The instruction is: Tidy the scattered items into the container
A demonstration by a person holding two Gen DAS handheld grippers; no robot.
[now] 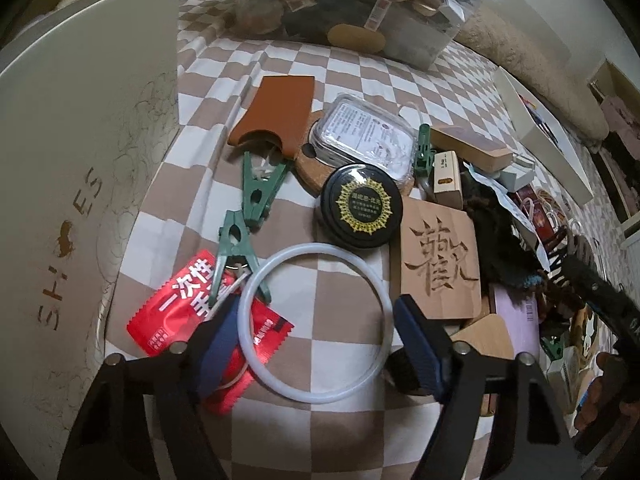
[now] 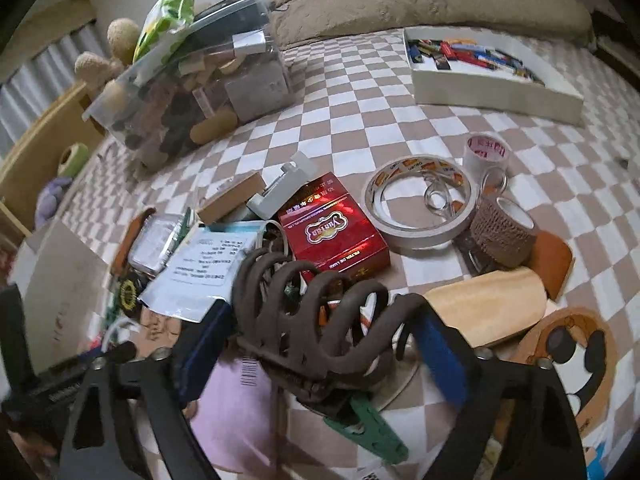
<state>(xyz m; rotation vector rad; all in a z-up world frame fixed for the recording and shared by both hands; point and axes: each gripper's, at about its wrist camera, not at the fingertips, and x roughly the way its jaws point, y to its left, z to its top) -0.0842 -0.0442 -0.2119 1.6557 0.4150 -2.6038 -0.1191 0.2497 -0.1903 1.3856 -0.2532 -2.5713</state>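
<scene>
Left tongs point(image 1: 316, 344): standing wide open, holding nothing; the two blue pads are sitting to either side of the white silicone ring point(image 1: 316, 316), with the left pad over the red sachet point(image 1: 192, 304); whether either pad is touching the ring cannot be told.

Right tongs point(image 2: 320, 344): standing apart with the dark brown hair claw clip point(image 2: 316, 312) lying between the blue pads; whether the pads are pressing on the clip cannot be told.

White silicone ring: lying flat on the checkered bedspread point(image 1: 352, 80), overlapping the corner of the red sachet.

Green clamps point(image 1: 236, 248): lying just beyond the ring, one partly on the sachet, the other point(image 1: 260, 184) reaching toward the brown leather sleeve point(image 1: 276, 112).

Black round tin point(image 1: 362, 208): resting beside the carved wooden plaque point(image 1: 440, 264), near the clear plastic case point(image 1: 366, 136).

Hair claw clip: sitting upright on top of the pile, above a pink packet point(image 2: 232, 408) and a green clamp point(image 2: 368, 424).

Red cigarette box point(image 2: 332, 228): lying just beyond the clip, beside the large tape roll point(image 2: 420, 208) and the brown bandage roll point(image 2: 500, 232).

Container: a clear plastic bin point(image 2: 192, 96), already holding many items, standing at the far side of the bed, well apart from both tongs.

White tray point(image 2: 492, 76): sitting at the far right, holding coloured lighters.
</scene>
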